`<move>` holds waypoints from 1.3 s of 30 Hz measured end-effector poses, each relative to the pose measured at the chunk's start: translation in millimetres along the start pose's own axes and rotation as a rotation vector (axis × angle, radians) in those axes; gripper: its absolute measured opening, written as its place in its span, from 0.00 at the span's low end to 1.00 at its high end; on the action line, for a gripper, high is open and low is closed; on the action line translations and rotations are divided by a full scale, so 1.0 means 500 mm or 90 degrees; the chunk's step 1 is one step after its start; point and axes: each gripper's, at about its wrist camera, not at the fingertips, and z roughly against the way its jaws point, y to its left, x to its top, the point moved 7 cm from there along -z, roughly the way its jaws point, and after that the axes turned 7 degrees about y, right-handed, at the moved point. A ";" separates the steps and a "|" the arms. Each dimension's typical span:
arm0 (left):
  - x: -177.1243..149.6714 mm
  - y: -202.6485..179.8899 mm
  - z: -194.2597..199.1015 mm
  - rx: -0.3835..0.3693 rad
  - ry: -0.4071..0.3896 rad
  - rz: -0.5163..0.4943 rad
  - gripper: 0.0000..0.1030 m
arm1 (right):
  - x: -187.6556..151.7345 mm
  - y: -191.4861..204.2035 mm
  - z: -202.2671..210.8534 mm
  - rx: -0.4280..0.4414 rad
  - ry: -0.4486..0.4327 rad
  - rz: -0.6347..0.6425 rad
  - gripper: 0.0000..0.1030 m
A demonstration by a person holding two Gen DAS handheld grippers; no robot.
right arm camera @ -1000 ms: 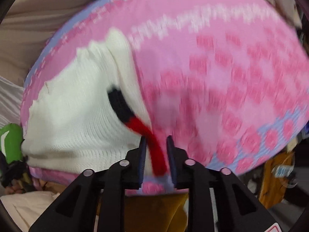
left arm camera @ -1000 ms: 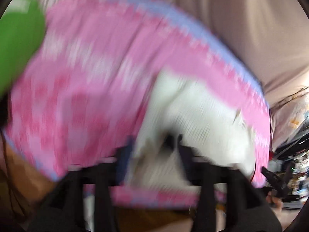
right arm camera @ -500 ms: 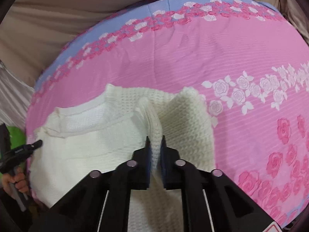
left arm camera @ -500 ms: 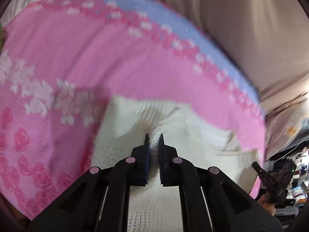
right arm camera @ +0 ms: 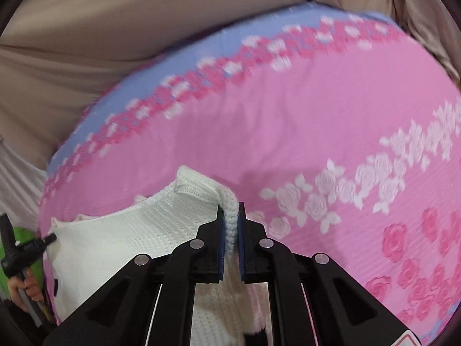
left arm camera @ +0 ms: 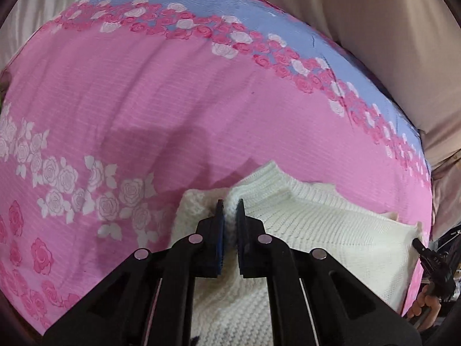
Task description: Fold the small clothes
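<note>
White knit wool fills the narrow gap of the left gripper (left arm camera: 229,206), whose jaws are clamped on a ridge of the small cream-white knitted sweater (left arm camera: 317,225) at lower centre of the left wrist view. The right gripper (right arm camera: 230,209) does the same in its own view, its blue-padded jaws pinching a ribbed edge of the same sweater (right arm camera: 138,230) at lower centre.

Half a second ago the garment reached further up both frames, with a broad flap of knit lying beyond each set of fingers; a second ago it swung in blur, with a red and black detail showing. Now only a short peak of ribbing stands past the jaws, and the sweater's body spreads toward the lower right of the left view and the lower left of the right view. It rests on the pink rose-printed bedsheet with a lavender border (left arm camera: 173,92).

I judge that both pinched edges are being drawn toward the camera, laying the top part over the body, so a fold is partly made and release comes after the layers sit flat.
</note>
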 end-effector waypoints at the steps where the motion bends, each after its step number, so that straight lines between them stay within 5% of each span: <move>1: -0.001 0.000 -0.003 0.004 -0.001 -0.002 0.06 | 0.000 0.000 -0.005 0.001 0.001 -0.002 0.06; 6: -0.006 -0.022 -0.002 0.033 0.000 -0.034 0.07 | 0.004 0.020 -0.011 -0.002 0.015 0.013 0.11; 10: -0.011 -0.027 0.004 0.047 -0.008 -0.044 0.10 | -0.012 0.052 0.086 -0.017 -0.067 0.001 0.23; 12: -0.021 -0.034 0.018 0.055 -0.014 -0.043 0.11 | -0.046 0.106 0.118 0.027 -0.078 0.014 0.28; 20: -0.075 -0.084 0.070 0.105 -0.016 -0.078 0.14 | -0.238 0.385 0.021 0.132 0.093 0.244 0.21; 26: -0.132 -0.131 0.053 0.111 0.019 -0.107 0.14 | -0.310 0.465 -0.027 0.138 0.154 0.339 0.17; 33: -0.170 -0.087 0.020 0.134 0.043 -0.103 0.17 | -0.305 0.392 -0.058 0.077 0.159 0.325 0.13; 37: -0.174 -0.043 0.033 0.126 0.033 -0.086 0.17 | -0.262 0.209 -0.014 0.007 0.122 0.238 0.09; 39: -0.177 -0.022 0.039 0.127 0.029 -0.075 0.17 | -0.250 0.101 0.011 -0.017 0.115 0.173 0.00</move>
